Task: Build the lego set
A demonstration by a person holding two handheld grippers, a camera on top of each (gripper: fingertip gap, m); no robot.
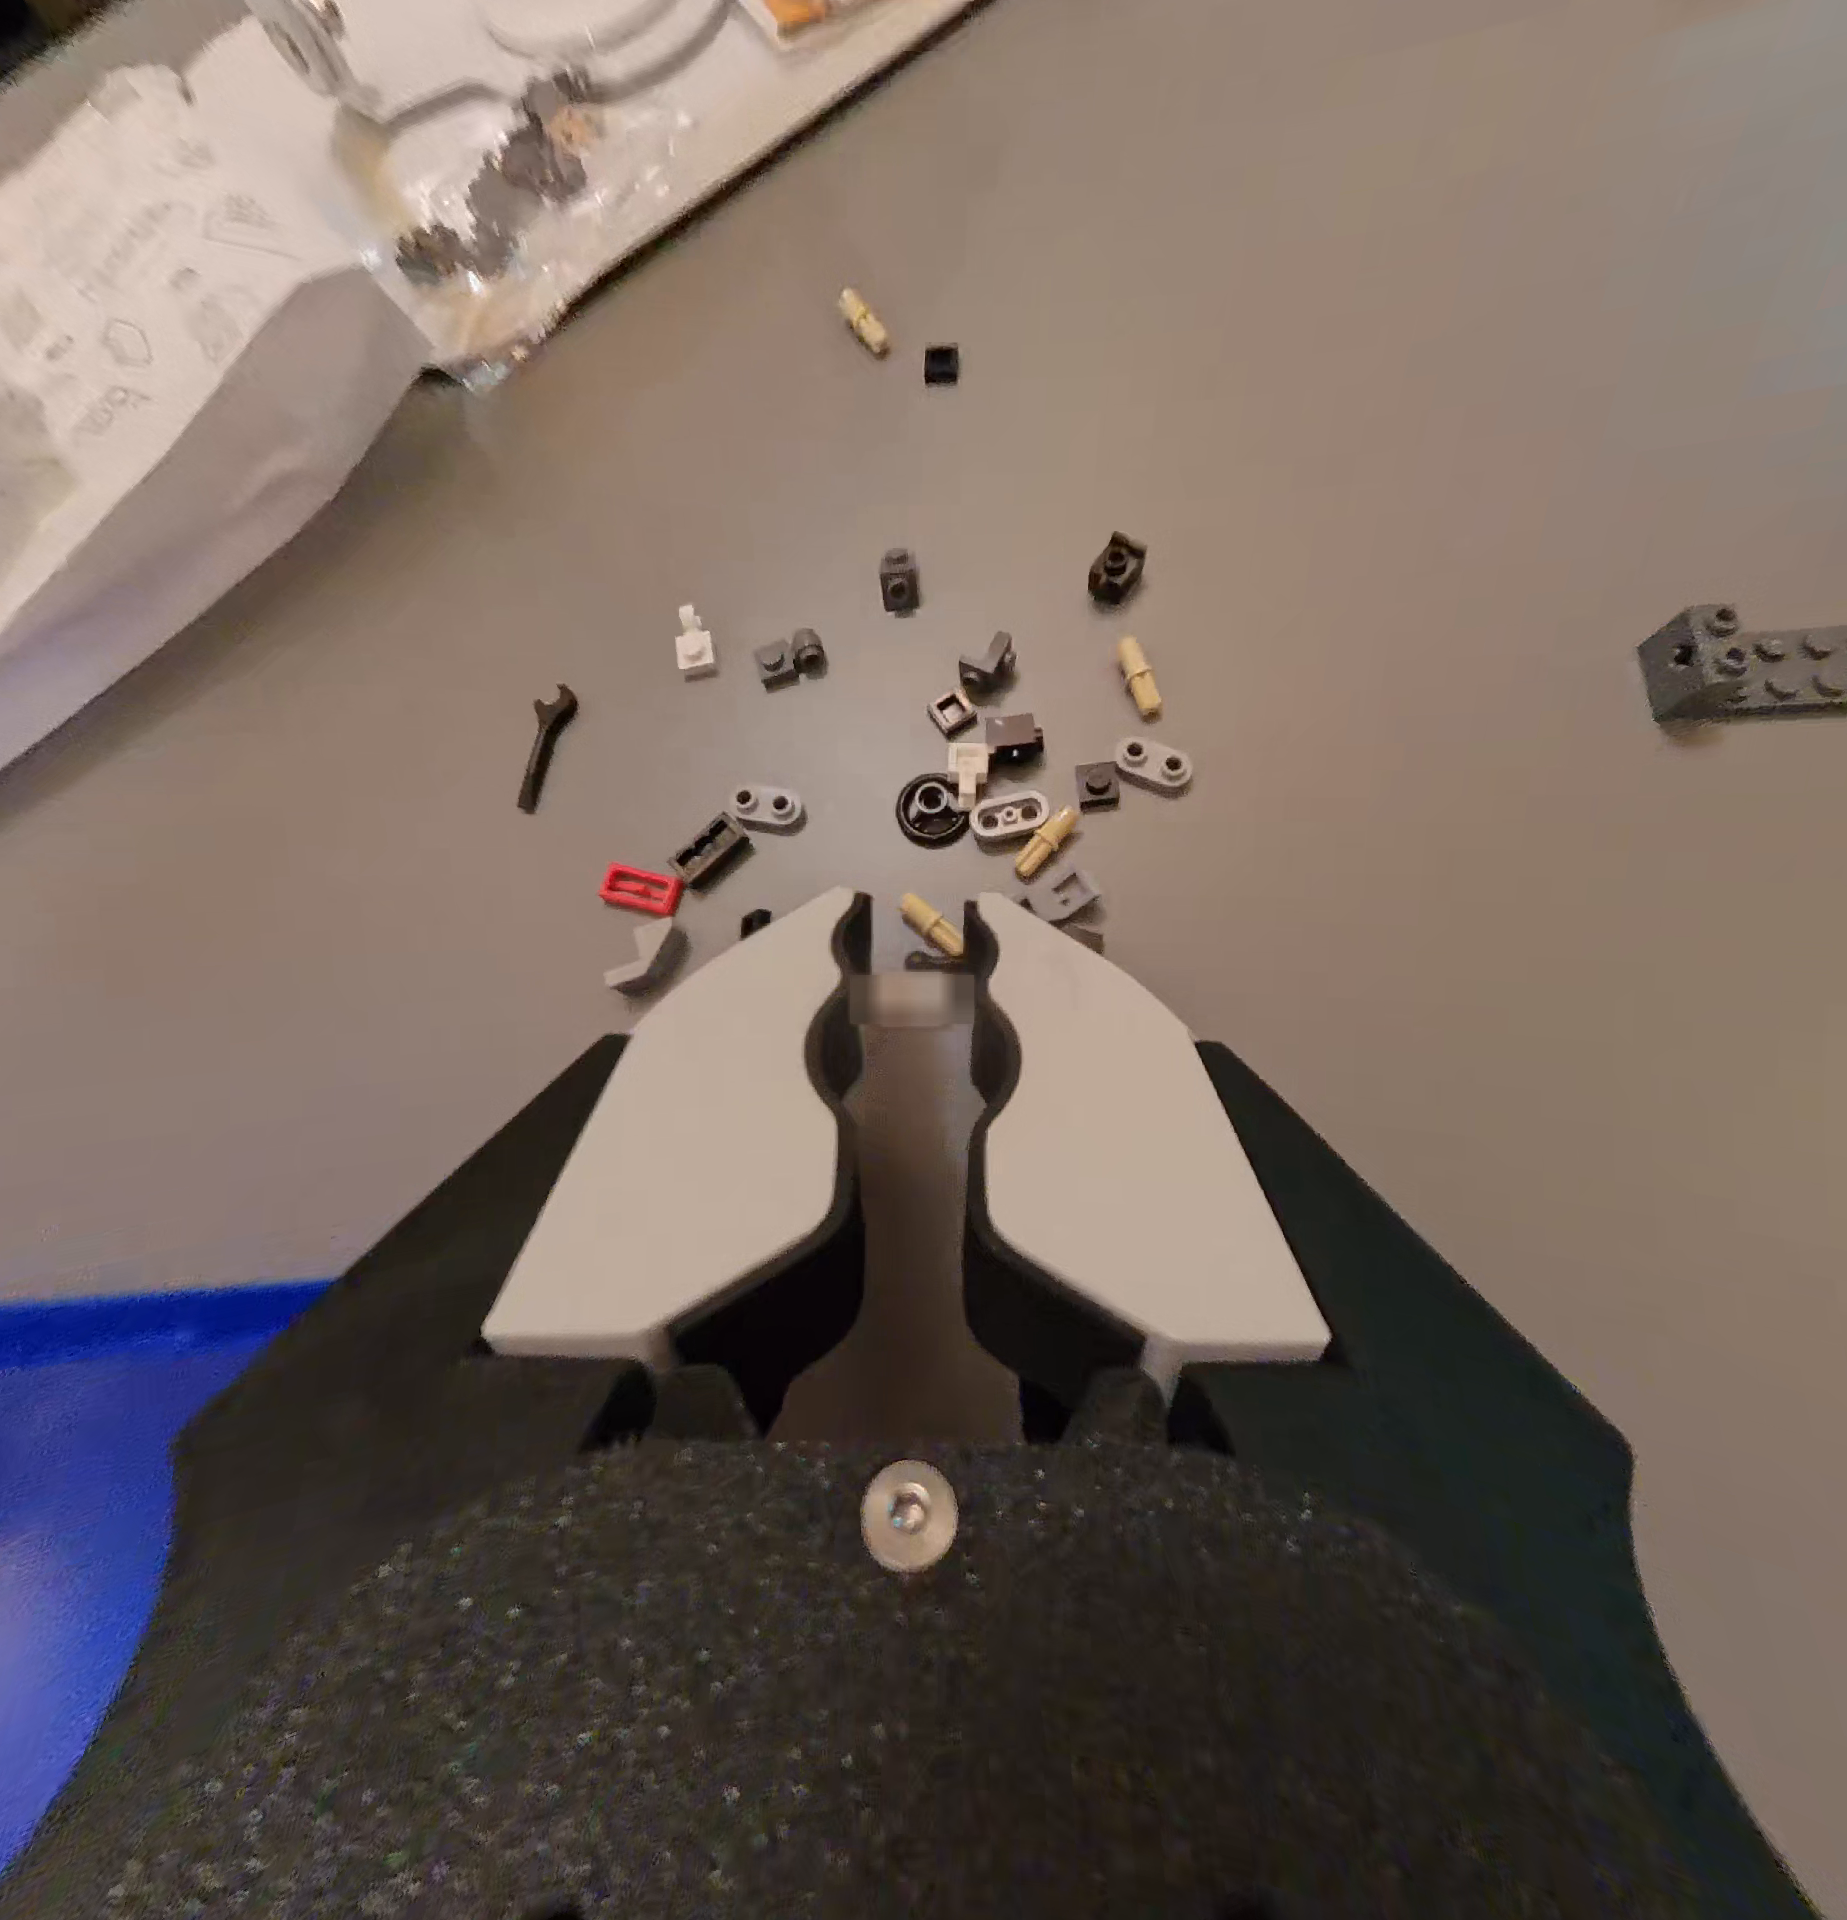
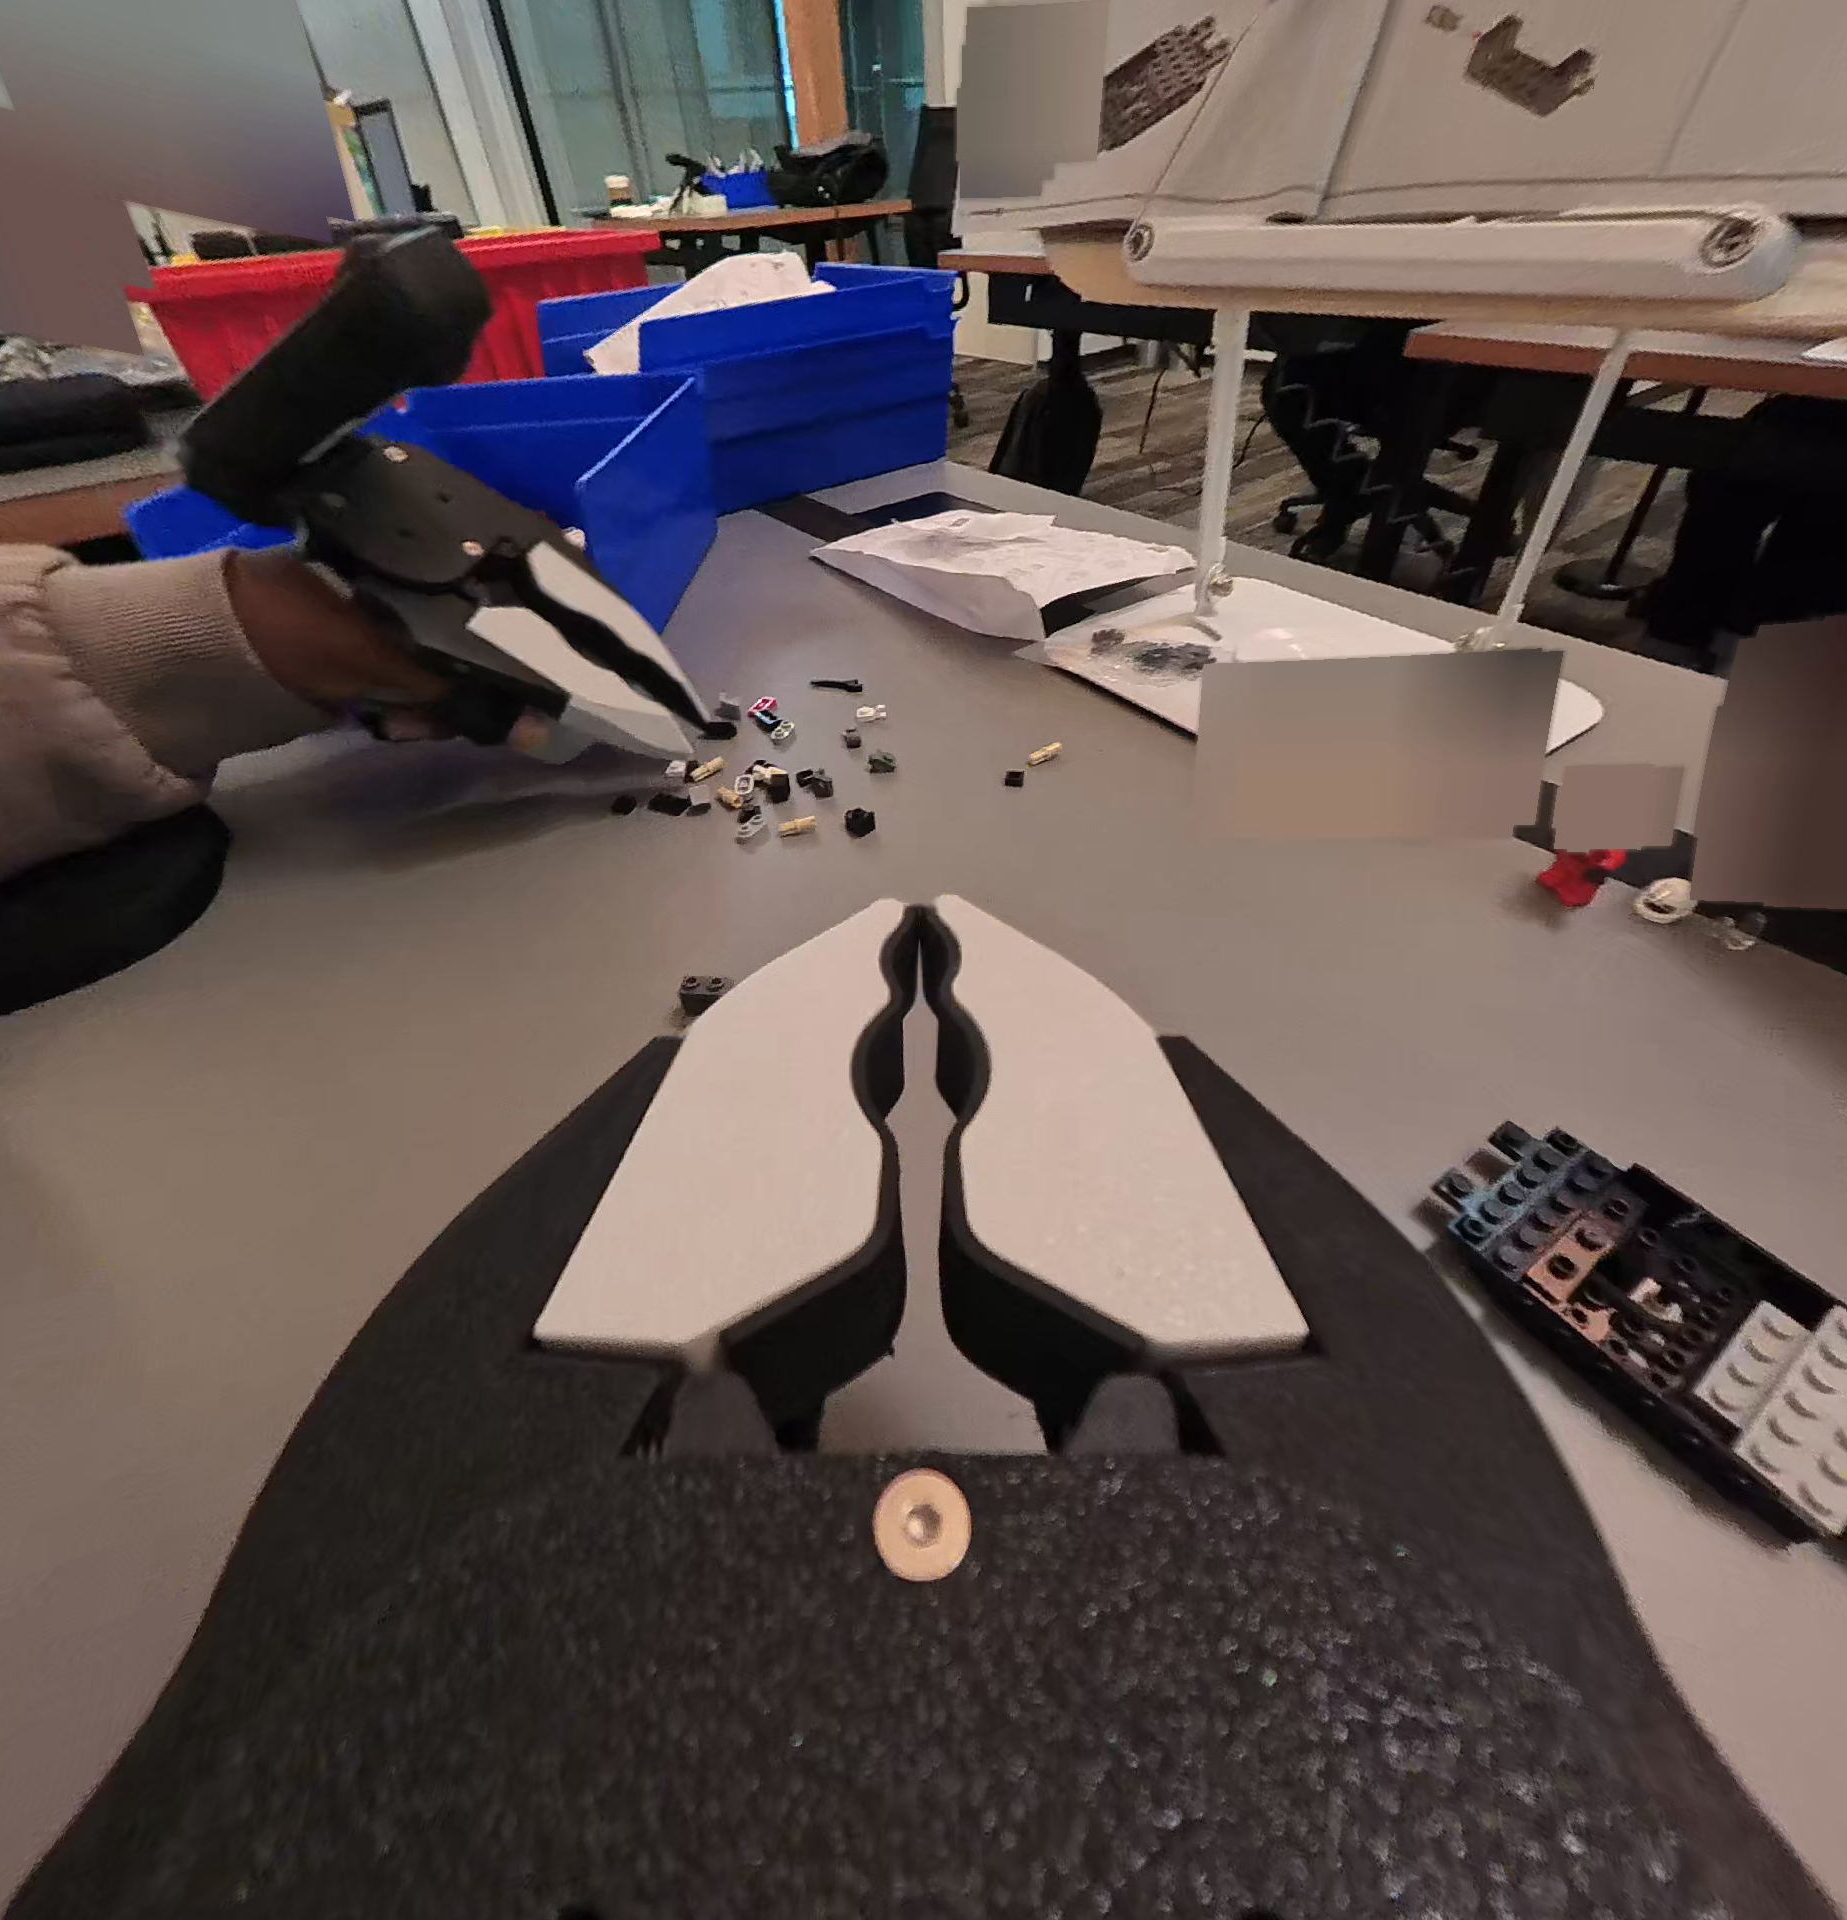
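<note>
Several small loose lego pieces point(image 1: 960, 769) lie scattered on the grey table point(image 1: 1418, 416). My left gripper point(image 1: 917, 914) is low over the near edge of this pile, its fingers slightly apart. A tan pin point(image 1: 929, 923) lies on the table between the fingertips, with one end at the right fingertip and clear of the left one. The right wrist view shows this gripper point(image 2: 703, 732) tilted down with its tips at the pile point(image 2: 763, 769). My right gripper point(image 2: 924, 912) is shut, and nothing shows between its pads. A small dark grey brick point(image 2: 706, 992) lies just left of it.
A partly built dark model point(image 2: 1667, 1320) lies at the right; it also shows in the left wrist view point(image 1: 1771, 665). Blue bins point(image 2: 628, 457) and a red bin point(image 2: 545, 281) stand behind. A paper bag point(image 1: 119, 364), a plastic bag of pieces point(image 1: 503, 208) and a stand with a booklet point(image 2: 1418, 249) are farther off. The tips of one gripper are about 25 cm away from the tips of the other.
</note>
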